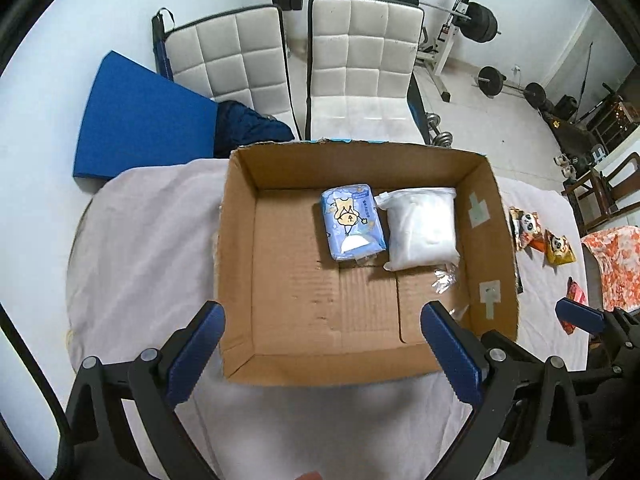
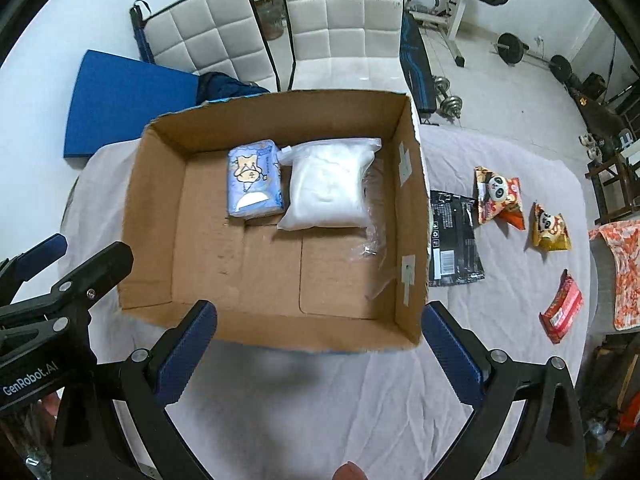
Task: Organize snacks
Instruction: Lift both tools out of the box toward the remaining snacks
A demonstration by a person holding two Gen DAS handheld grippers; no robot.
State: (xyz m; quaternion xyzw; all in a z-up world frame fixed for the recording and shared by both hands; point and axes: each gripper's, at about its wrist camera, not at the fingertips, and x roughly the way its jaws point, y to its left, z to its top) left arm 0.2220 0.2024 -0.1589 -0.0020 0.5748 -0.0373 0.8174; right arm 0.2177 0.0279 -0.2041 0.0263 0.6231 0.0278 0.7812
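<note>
Snack packets lie right of brown cardboard box; left gripper and right gripper angled down, spread, empty; black packet partly hidden.

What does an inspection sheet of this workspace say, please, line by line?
Surface: table under a pale cloth.
Job's things: open brown cardboard box holds a blue cartoon-printed packet and a white plastic bag; outside lie a black flat packet, two panda-printed packets and a red packet.
Clutter: clear wrapper in the box.
Grippers: left gripper open, empty; right gripper open, empty.
Cables: nothing seen.
Surroundings: white padded chairs, barbell weights.
</note>
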